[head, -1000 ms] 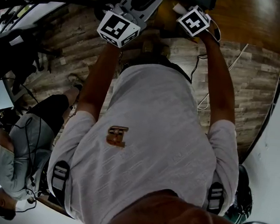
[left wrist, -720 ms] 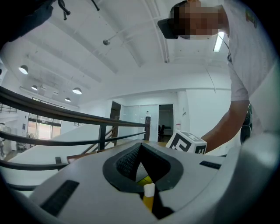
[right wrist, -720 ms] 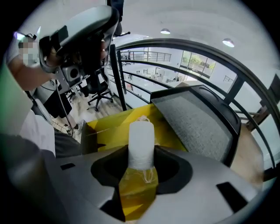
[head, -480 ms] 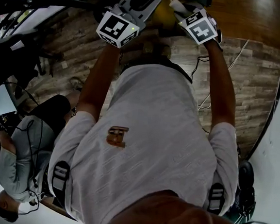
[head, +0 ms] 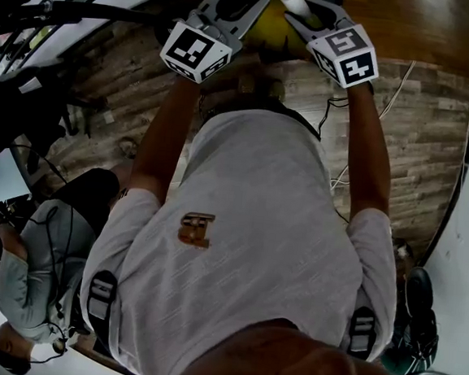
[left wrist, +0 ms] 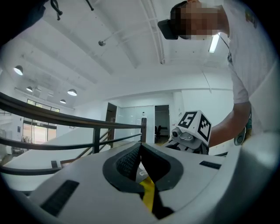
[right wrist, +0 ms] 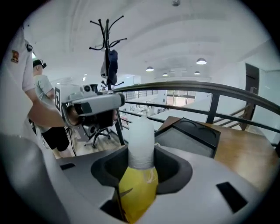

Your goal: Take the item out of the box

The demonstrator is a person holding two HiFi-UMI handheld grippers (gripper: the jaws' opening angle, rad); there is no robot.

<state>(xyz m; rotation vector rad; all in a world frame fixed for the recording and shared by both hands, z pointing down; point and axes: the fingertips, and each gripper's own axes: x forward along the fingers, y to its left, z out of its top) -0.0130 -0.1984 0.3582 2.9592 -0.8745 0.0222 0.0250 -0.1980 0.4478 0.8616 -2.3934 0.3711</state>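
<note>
We've got the right gripper (right wrist: 141, 151) up in the air, its jaws clamped on the yellow item (right wrist: 136, 188) with a pad pressing each side. The item has a crinkly yellow body low between the jaws. Its white top (right wrist: 141, 140) stands up past the fingertips. It's held clear of the wooden table (right wrist: 245, 148), and a dark flat box (right wrist: 188, 133) lies on that table beyond it. So the item is out in the open, not inside anything.

Over to the left gripper (left wrist: 141, 146), where the jaws are drawn together with the tips meeting. In the slit behind the tips we spot a thin yellow strip (left wrist: 148, 194) and a scrap of white. We can't say what they belong to, or whether the pads pinch them. Ahead of this gripper we see a dark railing (left wrist: 65, 120) and the right gripper's marker cube (left wrist: 195, 124).

From the head view, we're looking down on the person's pale shirt (head: 254, 241), with both arms stretched forward. The two grippers sit near each other, and the yellow item shows between them at the top edge. Wood-plank floor (head: 435, 135) spreads underneath, and a second person (head: 32, 263) is at lower left. In the right gripper view, a coat stand (right wrist: 106, 43) rises behind the left gripper.
</note>
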